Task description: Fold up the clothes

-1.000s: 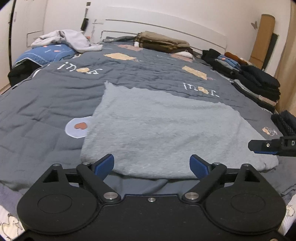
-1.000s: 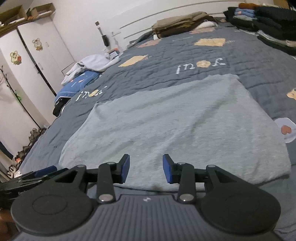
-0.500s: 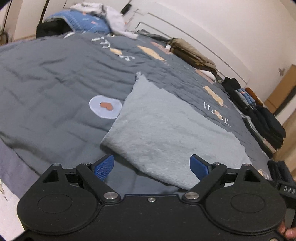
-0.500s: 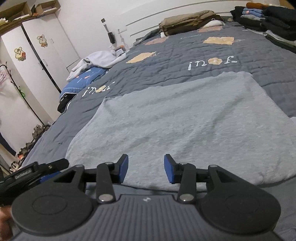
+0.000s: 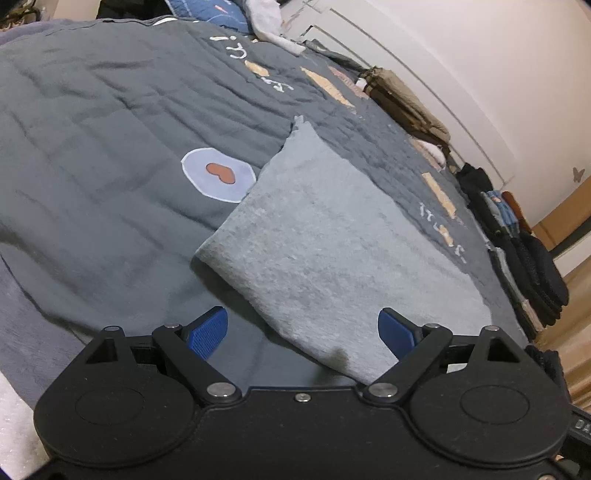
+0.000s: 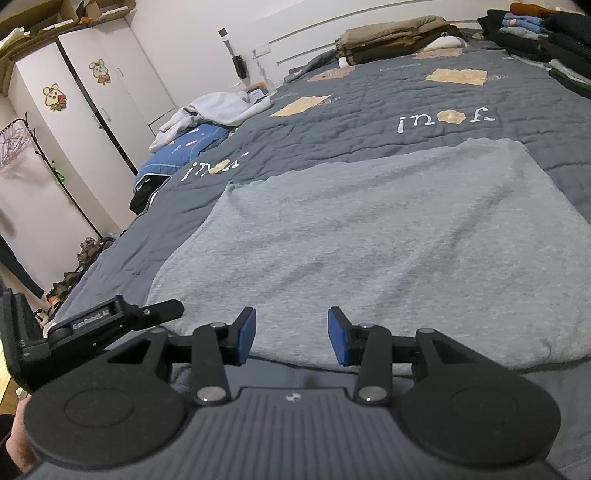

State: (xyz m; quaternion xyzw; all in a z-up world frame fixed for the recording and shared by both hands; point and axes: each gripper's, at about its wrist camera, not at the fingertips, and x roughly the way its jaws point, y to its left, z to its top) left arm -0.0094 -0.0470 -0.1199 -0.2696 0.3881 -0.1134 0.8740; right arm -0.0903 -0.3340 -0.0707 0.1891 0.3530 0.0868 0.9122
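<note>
A grey fleece garment [image 5: 332,240] [image 6: 369,240] lies folded flat in a rough rectangle on the dark grey quilt [image 5: 92,147] [image 6: 369,122]. My left gripper [image 5: 303,332] is open wide and tilted, just above the garment's near edge close to its near left corner. That edge runs between the blue pads [image 5: 208,332], and neither pad touches it. My right gripper [image 6: 291,336] is open about halfway. It hovers over the same near edge further to the right, with only flat cloth below its gap. The left gripper's black housing [image 6: 92,317] shows at the left of the right wrist view.
Stacks of folded dark clothes [image 5: 535,273] [image 6: 546,29] line the bed's right side. A khaki folded pile [image 5: 406,103] [image 6: 391,37] sits by the headboard. A pale loose garment on a blue pillow [image 6: 214,110] lies far left. A white wardrobe [image 6: 92,92] stands beyond.
The left wrist view has rolled and dropped toward the garment's near left corner. The right gripper slid a little along the near edge, its jaws slightly wider. The garment has not moved.
</note>
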